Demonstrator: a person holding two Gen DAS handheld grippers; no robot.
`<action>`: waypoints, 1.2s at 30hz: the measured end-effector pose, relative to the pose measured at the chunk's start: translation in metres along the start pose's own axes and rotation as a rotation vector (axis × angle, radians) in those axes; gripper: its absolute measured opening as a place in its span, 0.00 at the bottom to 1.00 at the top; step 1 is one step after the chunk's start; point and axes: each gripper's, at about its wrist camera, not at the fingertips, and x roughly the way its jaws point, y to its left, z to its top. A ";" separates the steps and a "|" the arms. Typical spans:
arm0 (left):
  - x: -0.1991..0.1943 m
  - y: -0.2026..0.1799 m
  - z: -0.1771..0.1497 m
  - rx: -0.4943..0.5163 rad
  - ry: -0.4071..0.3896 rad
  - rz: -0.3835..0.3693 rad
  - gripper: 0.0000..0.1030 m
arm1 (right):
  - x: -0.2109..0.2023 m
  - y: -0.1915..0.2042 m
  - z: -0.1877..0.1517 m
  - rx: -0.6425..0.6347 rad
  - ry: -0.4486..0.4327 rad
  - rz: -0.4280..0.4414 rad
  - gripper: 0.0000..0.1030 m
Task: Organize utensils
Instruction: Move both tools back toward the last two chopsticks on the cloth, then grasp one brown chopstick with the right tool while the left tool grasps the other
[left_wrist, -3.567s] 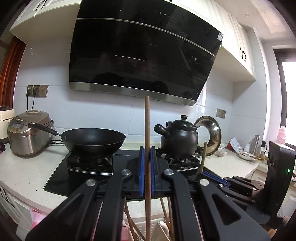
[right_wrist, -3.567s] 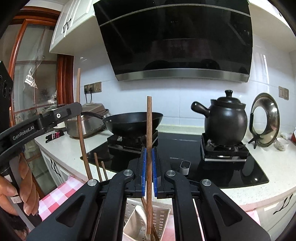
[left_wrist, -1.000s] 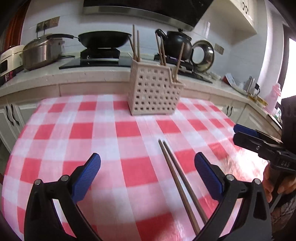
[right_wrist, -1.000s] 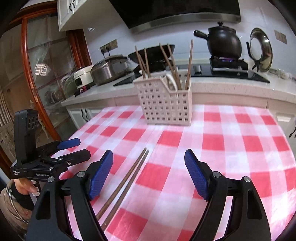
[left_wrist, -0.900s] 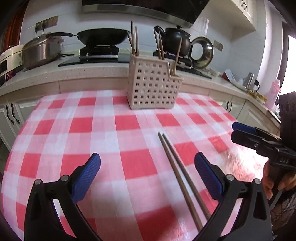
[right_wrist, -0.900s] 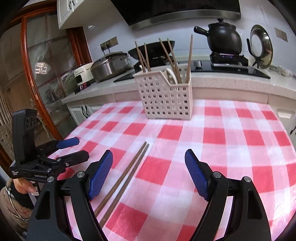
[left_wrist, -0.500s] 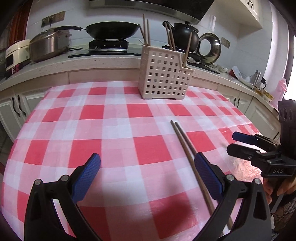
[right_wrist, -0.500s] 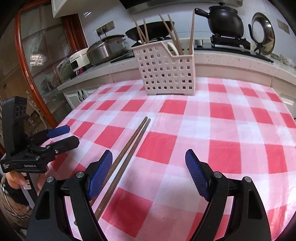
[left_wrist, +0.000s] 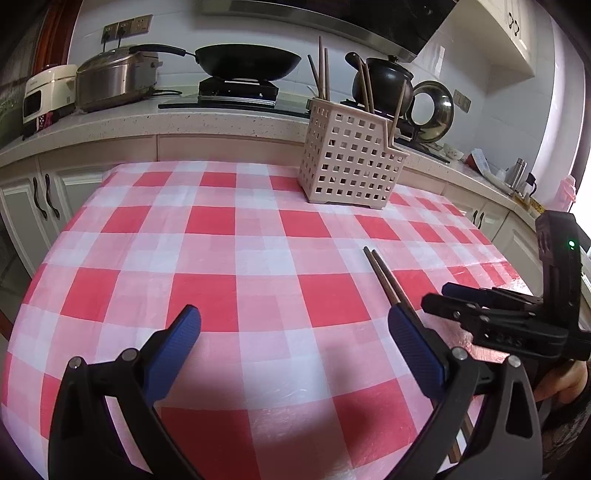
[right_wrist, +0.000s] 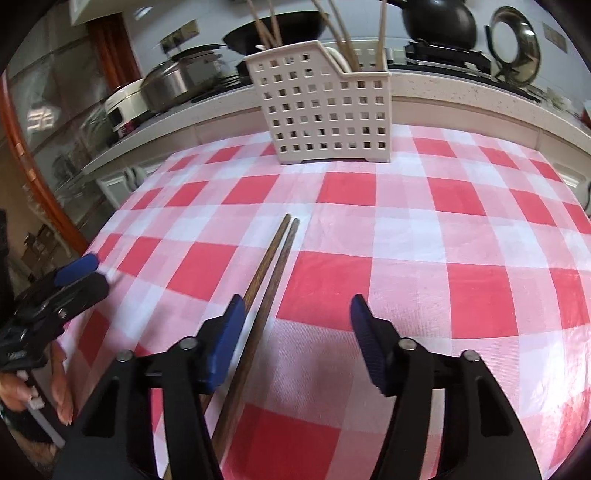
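Jaws on the right gripper (right_wrist: 297, 332) are closing, pads not yet touching the pair of dark brown wooden chopsticks (right_wrist: 271, 267), one stick between them, the other under the left pad; the left gripper (left_wrist: 293, 345) is spread wide over bare red-and-white checked cloth on the desk (left_wrist: 221, 258). This looks like the pick-up step; next comes centring over both sticks, then carrying them to the white perforated plastic utensil basket (right_wrist: 321, 110) beyond. No writing is legible.

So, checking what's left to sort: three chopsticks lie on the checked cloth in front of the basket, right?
Not three: two chopsticks lie side by side on the cloth in front of the basket, as the right wrist view shows.
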 end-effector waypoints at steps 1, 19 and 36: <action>-0.001 0.001 -0.001 -0.001 -0.002 -0.007 0.95 | 0.002 0.001 0.000 0.014 0.007 -0.011 0.48; -0.006 0.033 -0.005 -0.133 -0.015 -0.097 0.95 | 0.026 0.035 0.008 -0.051 0.045 -0.152 0.27; 0.006 0.014 -0.005 -0.079 0.050 -0.064 0.95 | 0.026 0.026 0.011 -0.066 0.045 -0.116 0.07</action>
